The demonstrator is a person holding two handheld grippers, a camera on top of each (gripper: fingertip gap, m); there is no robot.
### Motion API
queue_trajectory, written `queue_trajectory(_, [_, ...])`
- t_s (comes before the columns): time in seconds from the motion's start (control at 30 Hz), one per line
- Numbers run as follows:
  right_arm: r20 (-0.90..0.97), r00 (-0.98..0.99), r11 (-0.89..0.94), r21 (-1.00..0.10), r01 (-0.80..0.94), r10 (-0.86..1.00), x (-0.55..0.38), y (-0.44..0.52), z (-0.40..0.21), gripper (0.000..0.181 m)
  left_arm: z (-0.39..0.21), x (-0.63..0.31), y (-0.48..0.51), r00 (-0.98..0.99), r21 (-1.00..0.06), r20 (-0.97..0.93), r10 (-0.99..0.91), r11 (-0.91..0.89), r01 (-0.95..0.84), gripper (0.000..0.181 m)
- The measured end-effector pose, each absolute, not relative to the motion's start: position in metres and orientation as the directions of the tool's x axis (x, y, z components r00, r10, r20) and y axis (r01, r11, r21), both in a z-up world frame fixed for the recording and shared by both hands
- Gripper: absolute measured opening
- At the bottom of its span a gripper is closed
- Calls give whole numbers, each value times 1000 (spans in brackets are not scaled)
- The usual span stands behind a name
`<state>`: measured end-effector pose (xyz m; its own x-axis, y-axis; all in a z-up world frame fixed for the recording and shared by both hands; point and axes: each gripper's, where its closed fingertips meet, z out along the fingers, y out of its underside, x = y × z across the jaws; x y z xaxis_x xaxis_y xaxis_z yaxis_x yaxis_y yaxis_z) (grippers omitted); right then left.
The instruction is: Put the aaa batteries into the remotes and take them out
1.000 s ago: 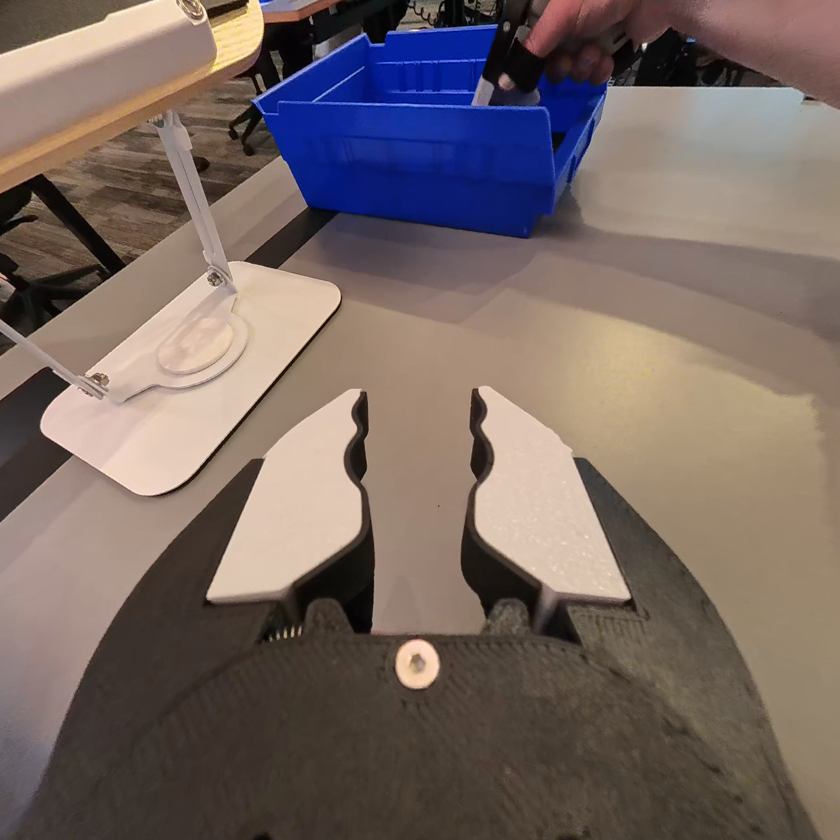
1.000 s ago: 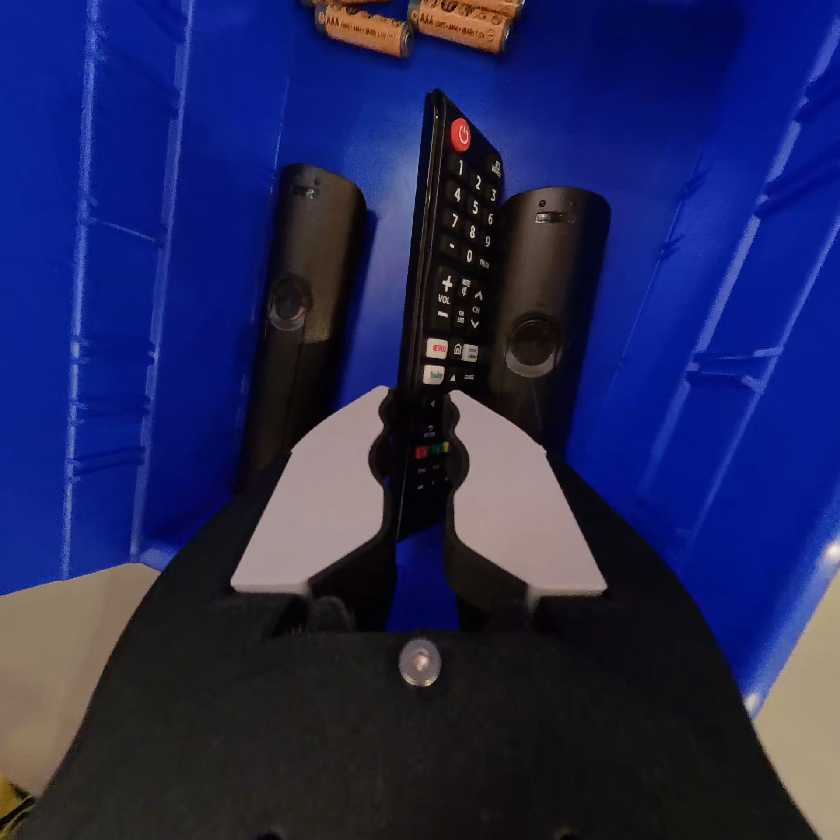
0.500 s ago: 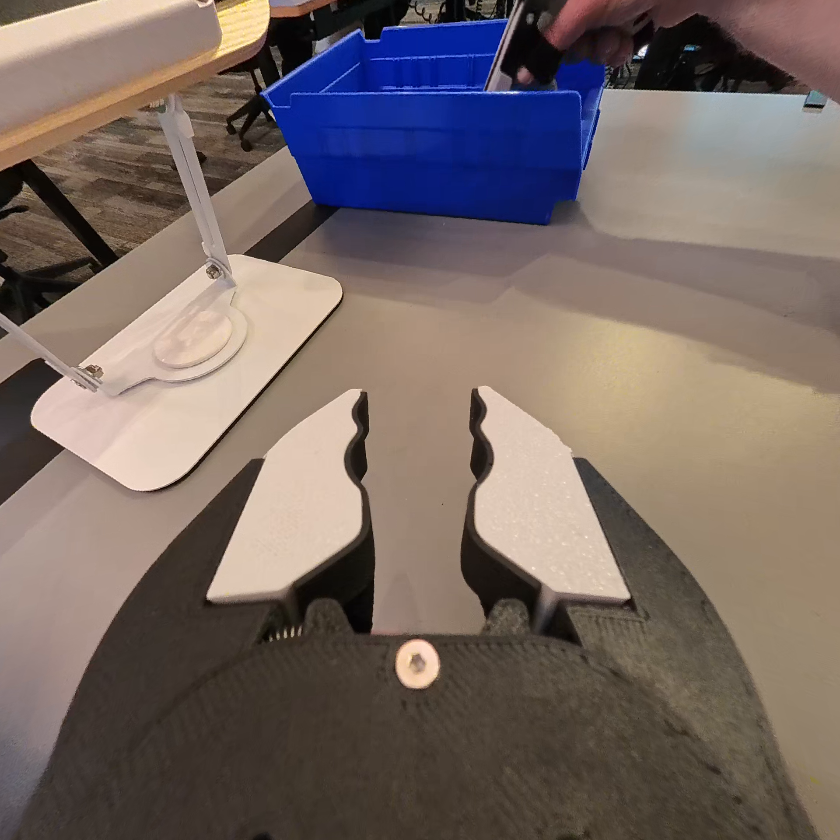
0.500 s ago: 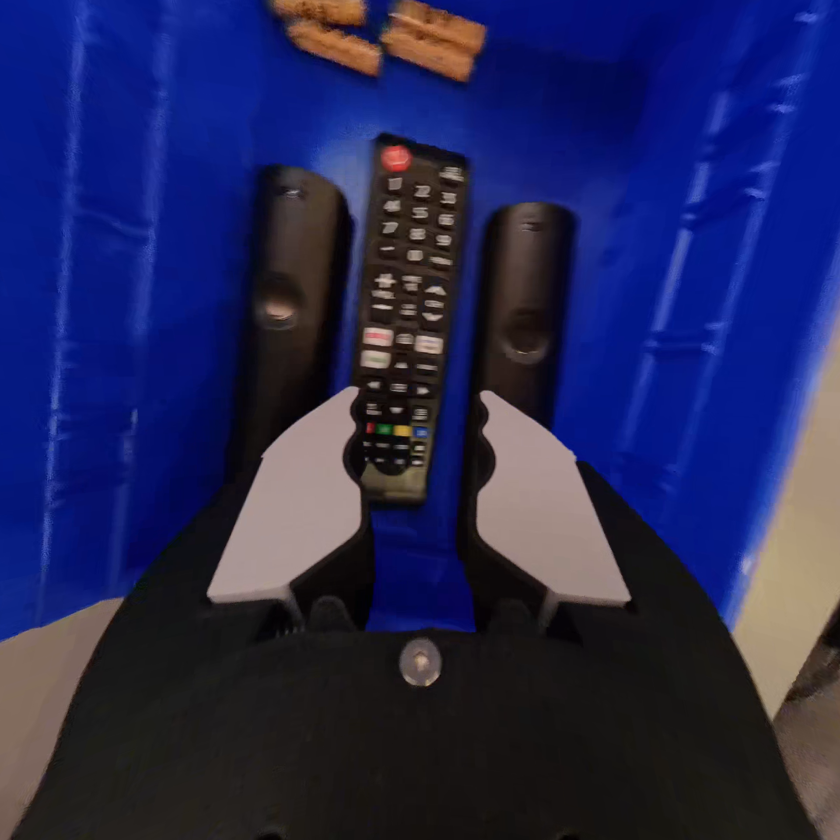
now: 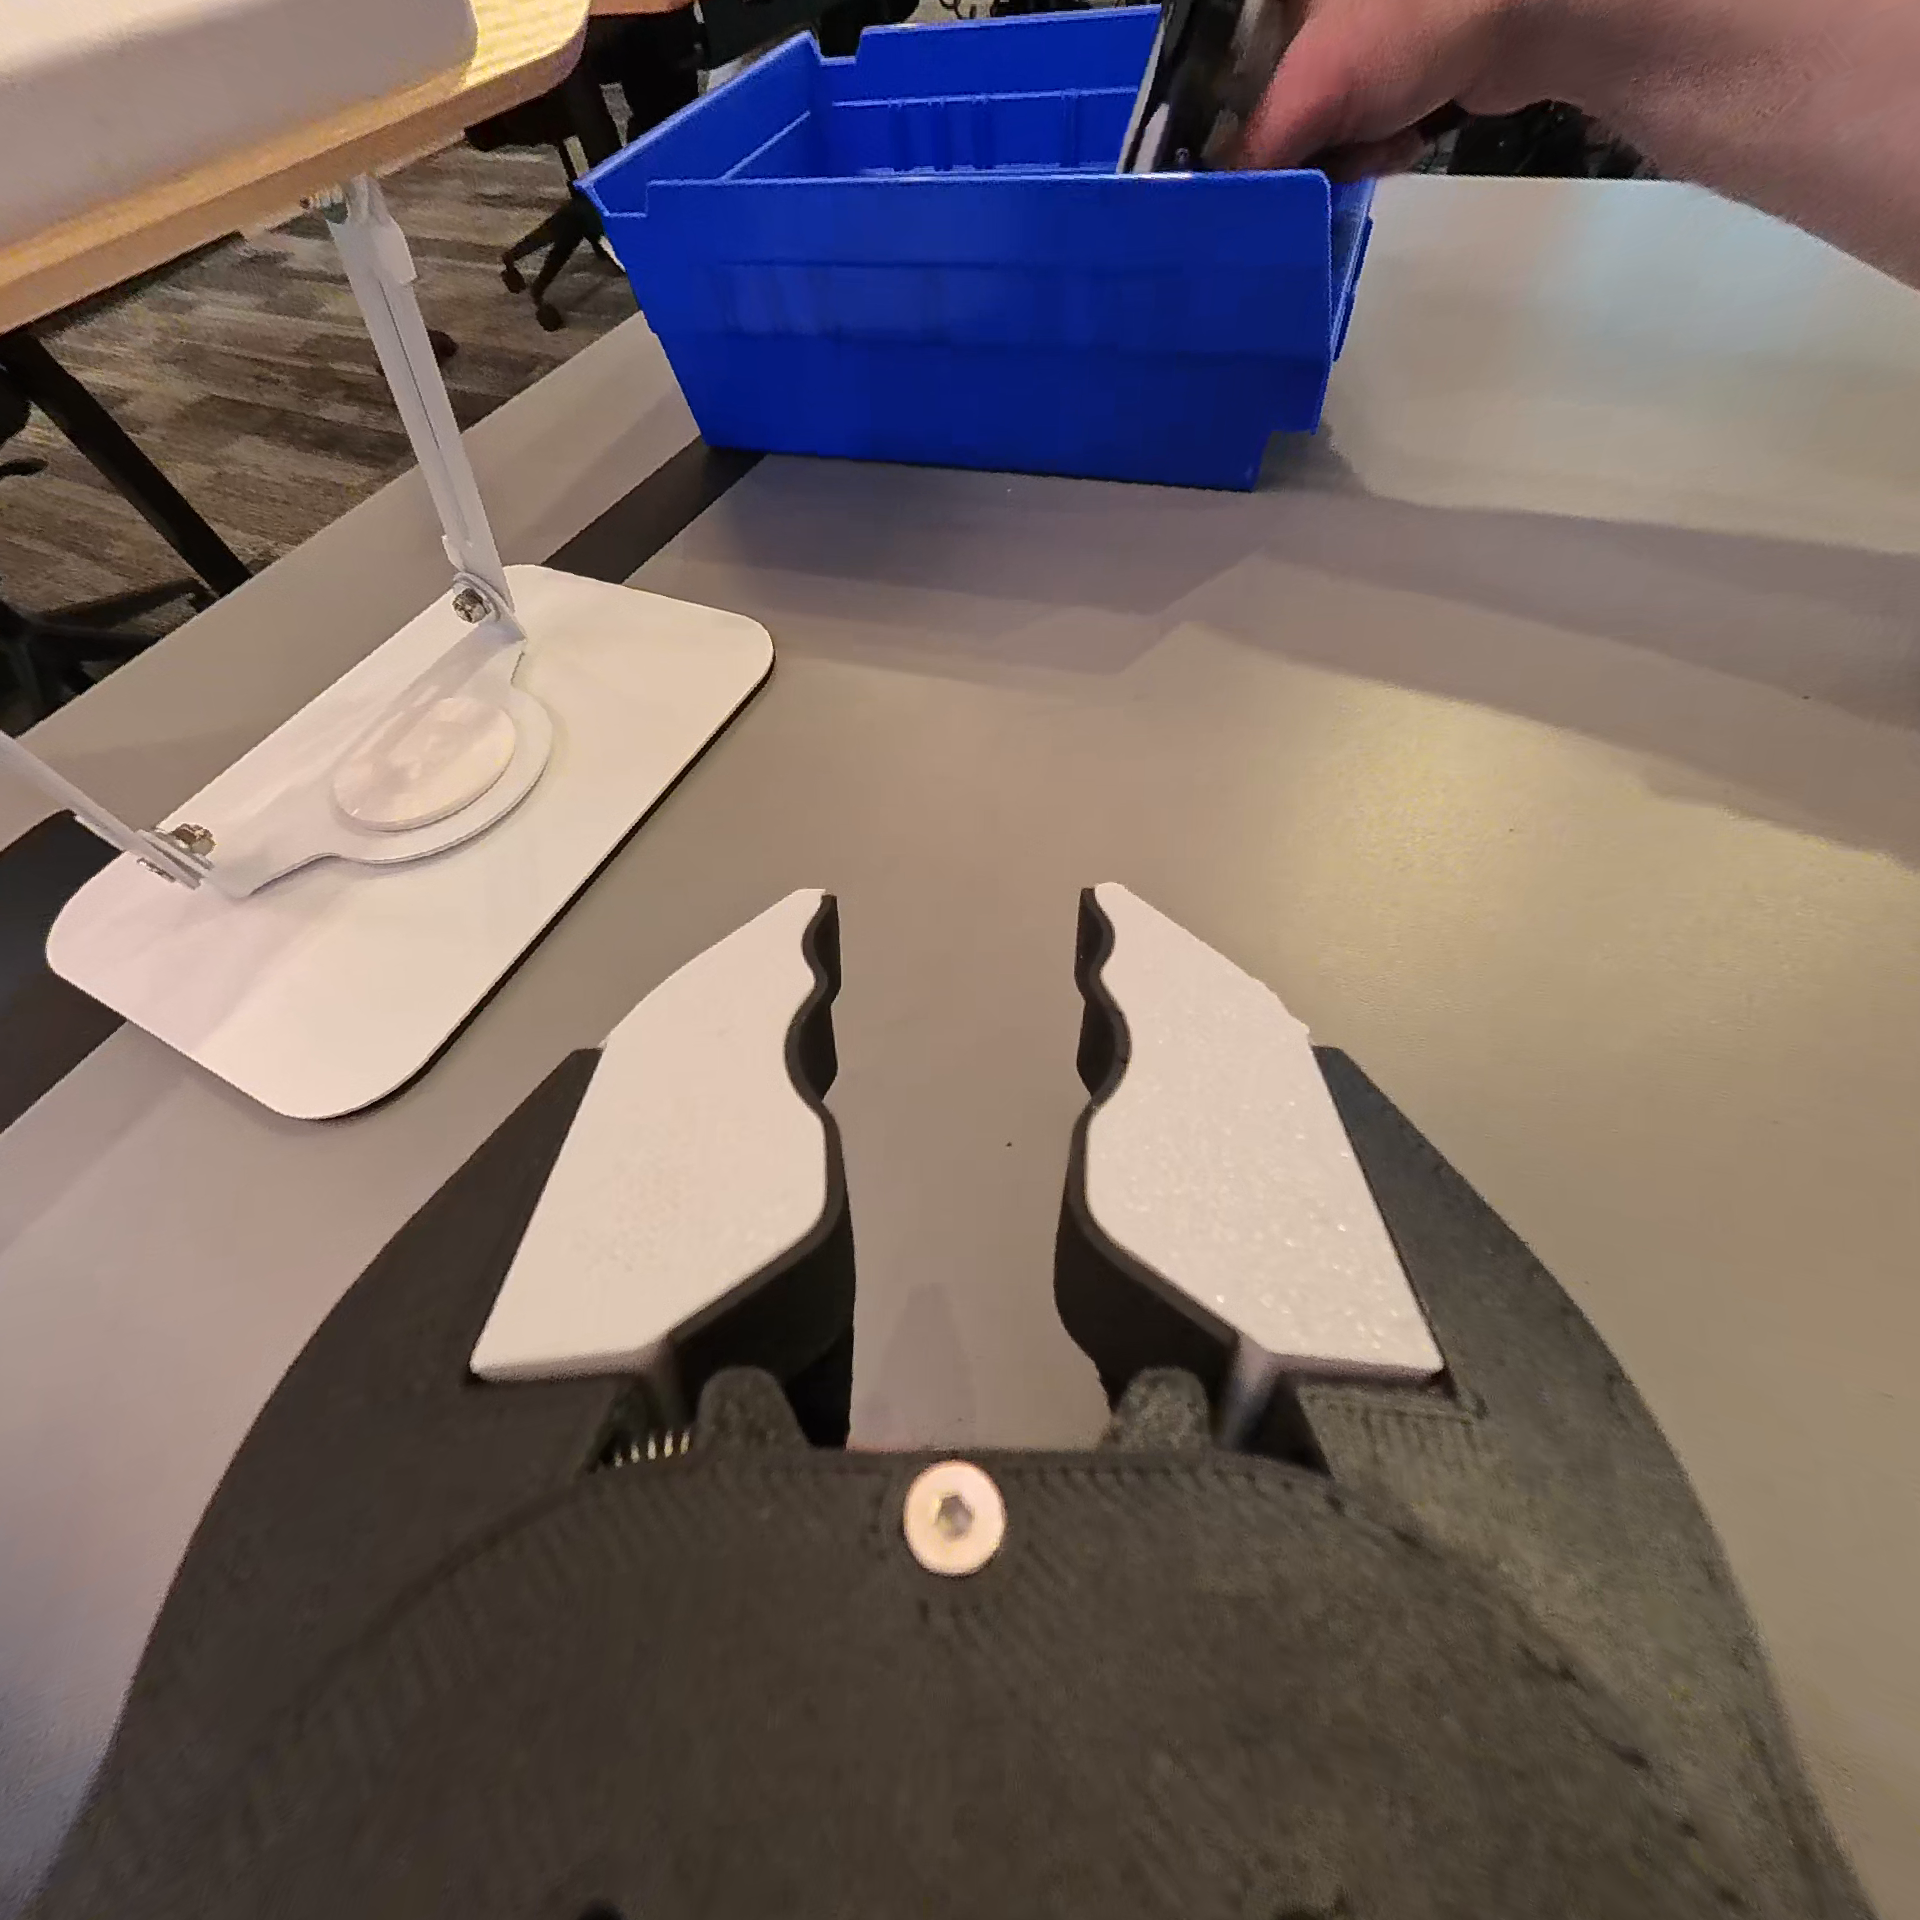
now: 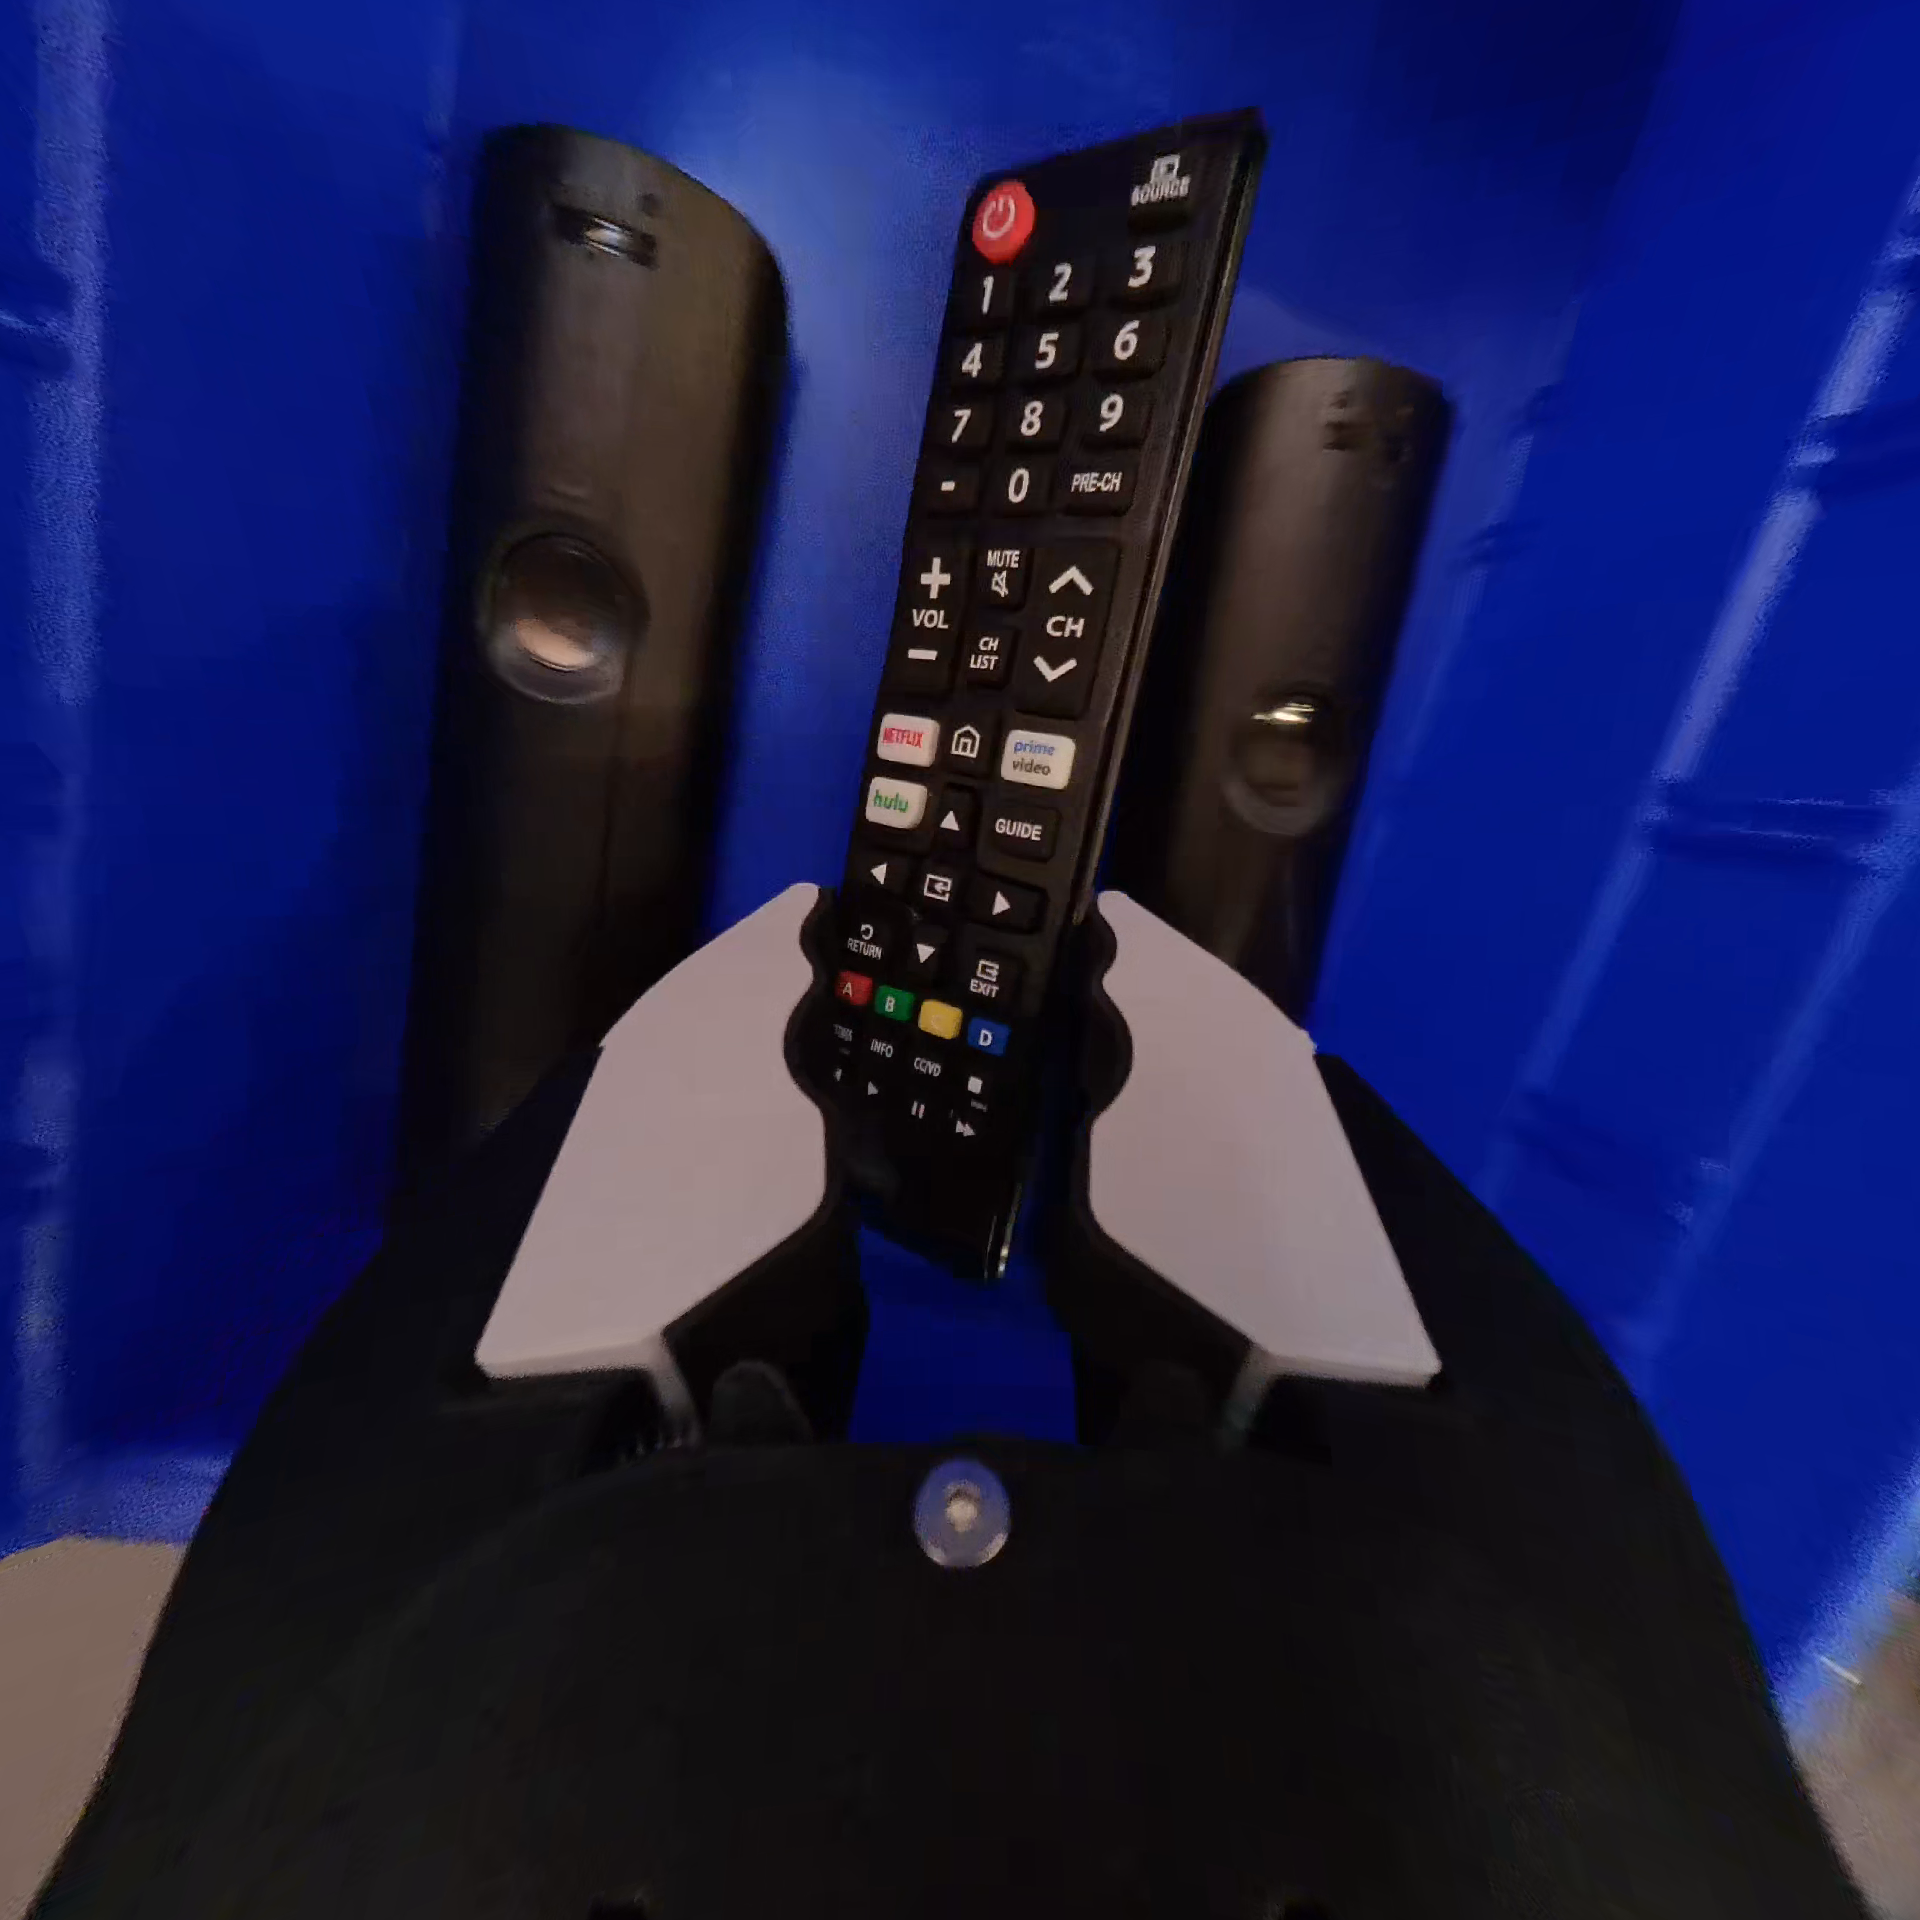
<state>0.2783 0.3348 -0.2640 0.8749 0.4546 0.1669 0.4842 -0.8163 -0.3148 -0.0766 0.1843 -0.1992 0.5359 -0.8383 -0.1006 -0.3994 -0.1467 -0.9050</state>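
Right wrist view: the right gripper (image 6: 951, 997) occupies the lower half of the frame, its two white-faced fingers (image 6: 686, 1122) closed against the long edges of a black button remote (image 6: 1023, 623). The remote is grasped near its lower end, buttons facing the camera, and rises toward the upper centre of the frame, tilted slightly to the right. Behind it, the blue bin (image 6: 1662, 727) fills the background. Two further black remotes lie face down on the bin floor: the left remote (image 6: 582, 582) at centre left and the right remote (image 6: 1288, 665) at centre right, the held remote lying between them in the frame. No batteries can be seen in this view.

Left wrist view: the left gripper (image 5: 951, 997) sits at the lower centre, its fingers (image 5: 686, 1143) spread apart with only the grey table (image 5: 1351, 831) visible between them; it grasps nothing. At the upper centre stands the same blue bin (image 5: 987, 343) on the table. At the upper right a person's hand (image 5: 1371, 94) reaches over the bin's rim, holding the other gripper, which is blurred. At the left, a white stand base (image 5: 416, 862) rests on the table, with a thin white arm (image 5: 416, 343) rising toward the upper left.
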Motion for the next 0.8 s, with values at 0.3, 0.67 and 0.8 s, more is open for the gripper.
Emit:
queue_trajectory(0.3, [693, 451, -675, 69, 734, 562, 309, 335, -250, 44, -199, -76, 184, 537, -903, -115, -836, -137, -407, 44])
queue_trajectory(0.67, [423, 692, -652, -262, 711, 585, 263, 324, -233, 40, -198, -76, 184, 538, -904, -119, -834, -132, -406, 44])
queue_trajectory(0.8, [346, 781, -693, -364, 622, 520, 271, 330, -225, 54, -197, -78, 186, 546, -905, -122, -829, -133, -405, 44])
